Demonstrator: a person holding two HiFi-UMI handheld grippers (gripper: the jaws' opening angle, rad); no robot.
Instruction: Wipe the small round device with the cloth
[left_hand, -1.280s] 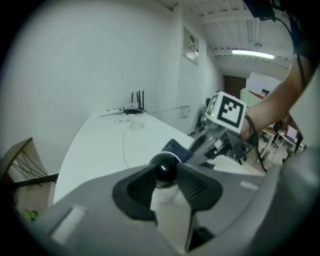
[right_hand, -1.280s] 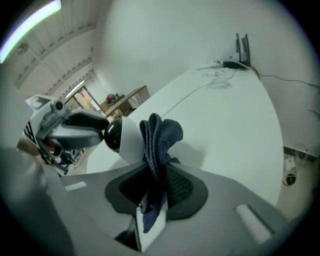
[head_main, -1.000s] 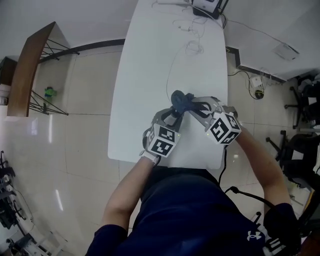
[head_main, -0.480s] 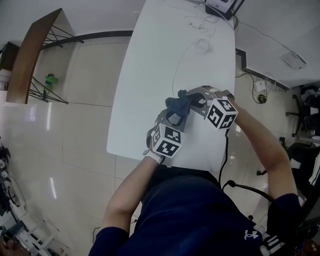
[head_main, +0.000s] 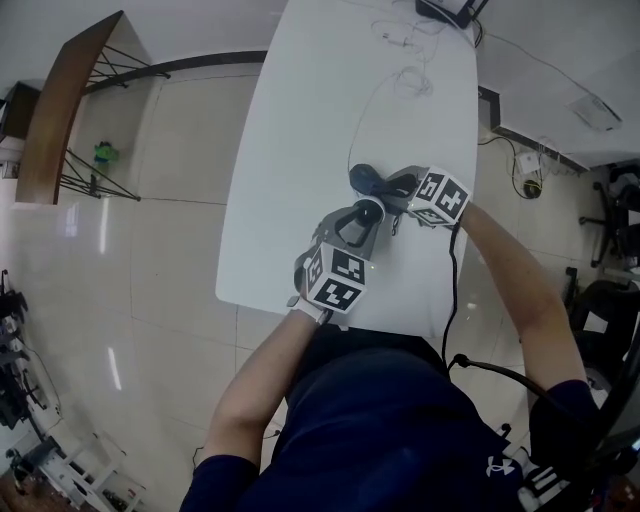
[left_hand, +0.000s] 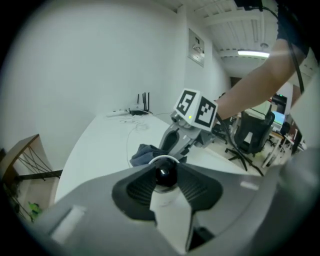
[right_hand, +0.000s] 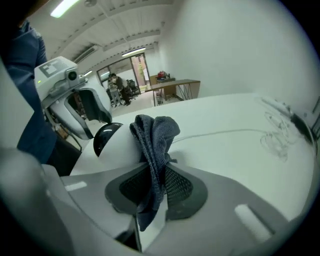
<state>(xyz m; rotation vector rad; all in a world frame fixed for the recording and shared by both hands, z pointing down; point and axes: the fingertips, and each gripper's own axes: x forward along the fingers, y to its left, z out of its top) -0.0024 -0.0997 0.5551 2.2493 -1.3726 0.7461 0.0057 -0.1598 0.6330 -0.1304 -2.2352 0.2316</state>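
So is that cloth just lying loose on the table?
No, the cloth is pinched between the jaws of the right gripper, beside the round device.

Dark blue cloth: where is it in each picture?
Head view: dark blue cloth mid-table, at the tip of the right tongs.
Left gripper view: cloth at centre, just behind the small round white-and-black device.
Right gripper view: cloth at centre, pinched in those tongs.
Shared landmark: the device, next to the cloth everywhere.

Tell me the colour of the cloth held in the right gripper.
Dark blue-grey cloth; best in the right gripper view.
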